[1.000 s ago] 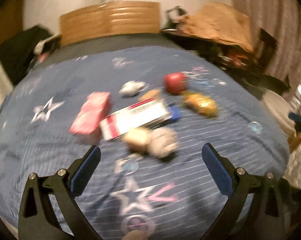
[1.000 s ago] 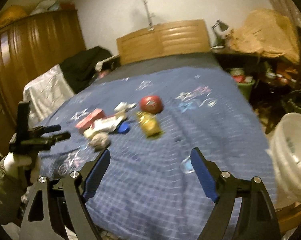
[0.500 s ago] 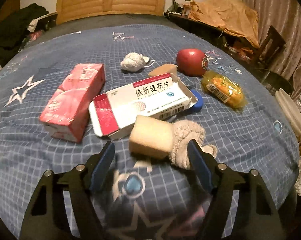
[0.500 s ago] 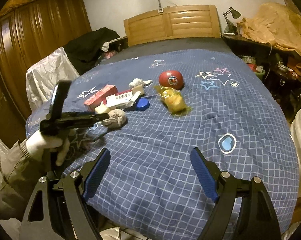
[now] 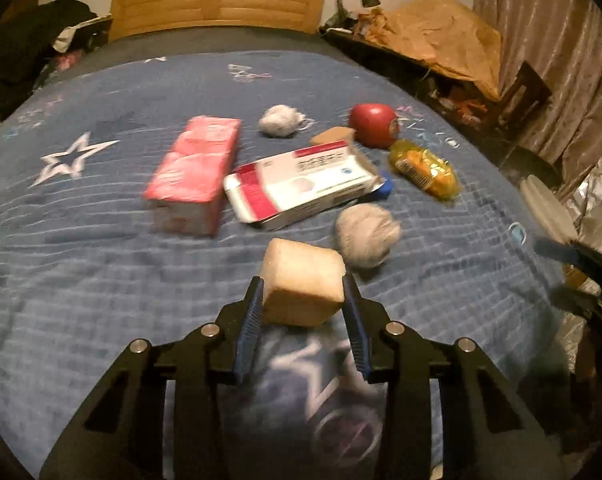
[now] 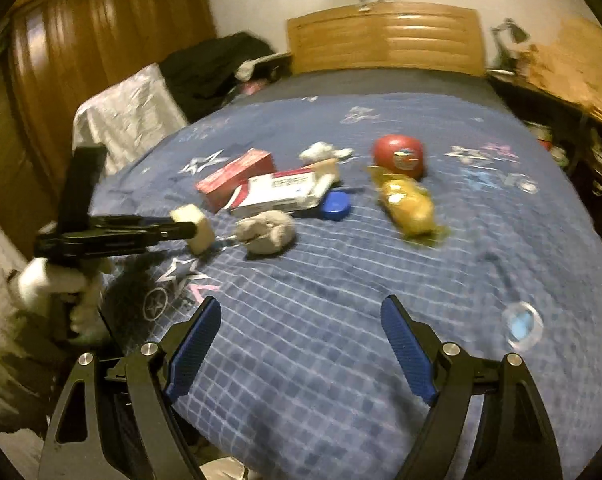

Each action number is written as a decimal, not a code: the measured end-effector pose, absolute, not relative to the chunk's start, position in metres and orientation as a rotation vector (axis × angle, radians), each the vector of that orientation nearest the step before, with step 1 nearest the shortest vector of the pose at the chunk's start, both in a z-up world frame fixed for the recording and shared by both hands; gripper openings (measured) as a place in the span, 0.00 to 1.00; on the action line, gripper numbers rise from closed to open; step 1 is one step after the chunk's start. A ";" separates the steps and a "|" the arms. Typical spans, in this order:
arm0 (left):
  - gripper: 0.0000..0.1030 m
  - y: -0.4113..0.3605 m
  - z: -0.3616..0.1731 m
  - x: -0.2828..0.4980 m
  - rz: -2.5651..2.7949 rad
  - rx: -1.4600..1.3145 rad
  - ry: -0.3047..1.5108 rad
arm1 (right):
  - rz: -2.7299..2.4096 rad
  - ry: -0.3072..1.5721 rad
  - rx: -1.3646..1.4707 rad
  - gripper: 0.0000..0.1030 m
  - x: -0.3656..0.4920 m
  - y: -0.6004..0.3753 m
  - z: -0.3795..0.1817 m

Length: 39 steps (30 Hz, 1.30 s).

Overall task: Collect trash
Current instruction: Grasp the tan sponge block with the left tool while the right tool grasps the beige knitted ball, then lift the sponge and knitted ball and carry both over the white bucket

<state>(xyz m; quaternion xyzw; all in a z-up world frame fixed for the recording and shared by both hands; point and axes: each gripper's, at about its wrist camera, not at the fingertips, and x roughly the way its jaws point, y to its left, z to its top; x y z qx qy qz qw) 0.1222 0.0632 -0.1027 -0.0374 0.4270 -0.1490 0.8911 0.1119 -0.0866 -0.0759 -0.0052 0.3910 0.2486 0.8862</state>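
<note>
Fingers (image 5: 257, 304) closing on the sponge block (image 5: 301, 286); grey wad (image 5: 365, 234) just beside; right fingers (image 6: 199, 342) spread, empty.

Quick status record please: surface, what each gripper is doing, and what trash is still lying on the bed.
surface: blue checked bedspread
left gripper: jaws closing, pads against the yellow sponge block
right gripper: open, nothing between its jaws, over bare bedspread
still lying: red tissue pack, white-red medicine box, grey crumpled wad, white crumpled wad, red ball, yellow wrapped packet, blue cap
</note>
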 end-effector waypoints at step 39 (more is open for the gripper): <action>0.35 0.058 -0.133 0.152 -0.212 -0.077 0.885 | 0.473 0.804 -0.022 0.44 0.184 -0.028 -0.106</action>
